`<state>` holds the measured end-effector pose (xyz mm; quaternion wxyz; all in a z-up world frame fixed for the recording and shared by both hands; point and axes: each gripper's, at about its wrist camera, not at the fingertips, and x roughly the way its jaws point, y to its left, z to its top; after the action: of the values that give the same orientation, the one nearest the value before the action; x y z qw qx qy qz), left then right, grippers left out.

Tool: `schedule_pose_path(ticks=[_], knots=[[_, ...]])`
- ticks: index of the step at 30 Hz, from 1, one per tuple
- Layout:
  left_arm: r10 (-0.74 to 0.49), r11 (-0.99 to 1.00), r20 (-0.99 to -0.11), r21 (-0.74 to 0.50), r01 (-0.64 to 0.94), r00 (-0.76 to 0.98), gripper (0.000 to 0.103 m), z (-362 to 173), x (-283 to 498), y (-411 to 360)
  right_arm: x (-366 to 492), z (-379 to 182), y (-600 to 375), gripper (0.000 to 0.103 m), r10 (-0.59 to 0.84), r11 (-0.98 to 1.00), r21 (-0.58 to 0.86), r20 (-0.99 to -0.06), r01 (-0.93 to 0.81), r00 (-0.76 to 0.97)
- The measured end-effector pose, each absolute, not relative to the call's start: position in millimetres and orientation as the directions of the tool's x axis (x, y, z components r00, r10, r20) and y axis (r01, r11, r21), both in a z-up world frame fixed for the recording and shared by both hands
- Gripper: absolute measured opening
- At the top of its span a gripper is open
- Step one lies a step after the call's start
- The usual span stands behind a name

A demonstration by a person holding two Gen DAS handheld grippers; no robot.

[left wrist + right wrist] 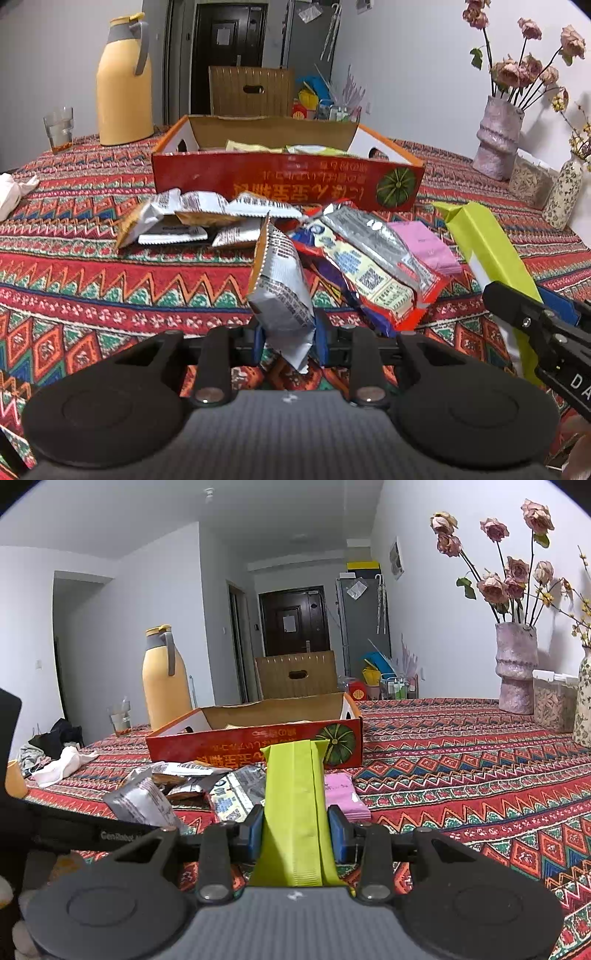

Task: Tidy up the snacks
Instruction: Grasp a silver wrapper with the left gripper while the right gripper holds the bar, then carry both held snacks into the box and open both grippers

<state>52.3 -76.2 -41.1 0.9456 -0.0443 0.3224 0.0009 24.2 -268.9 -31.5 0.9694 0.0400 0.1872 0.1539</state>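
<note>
Left wrist view puts your left tongs [288,341] at the bottom centre, their blue pads closed tight on a silver snack packet [282,295] that stands nearly upright between them, its lower sawtooth edge hanging below the pads and its orange face turned away from you. Just beyond it lies the loose pile of snacks [354,254] on the patterned counter [92,288]: several silver and orange packets overlap so you cannot count them, a long red-edged packet covers part of a blue one, and a pink packet [424,243] is half tucked under that. Behind the pile sits the red cardboard box [284,181], open at the top, with only the tips of two pale packets showing over its wall. From the right wrist view, your right tongs [295,830] are clamped on a lime-green packet [295,794], which blocks the middle of the box front and the near end of which is cut off by the tool body. In the left view that same packet slants in from the right, partly behind the black finger. A yellow jug [123,81], a glass [59,127] and a vase of dried roses [496,136] stand at the far edges.
</note>
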Motion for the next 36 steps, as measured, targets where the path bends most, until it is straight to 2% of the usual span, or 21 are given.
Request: schedule_pose_path(ticks=[20,36], knots=[[0.031,0.994,-0.423,-0.079,-0.071,0.906,0.027,43.3,86.5,-33.3,73.5,21.8,-246.9,0.035,0.285,0.958,0.081,-0.257,-0.274,0.923],[0.073,0.988,-0.401,-0.098,-0.122,0.913,0.027,68.3,174.0,-9.6,186.2,48.3,-215.1,0.035,0.291,0.957,0.066,-0.24,-0.283,0.926]])
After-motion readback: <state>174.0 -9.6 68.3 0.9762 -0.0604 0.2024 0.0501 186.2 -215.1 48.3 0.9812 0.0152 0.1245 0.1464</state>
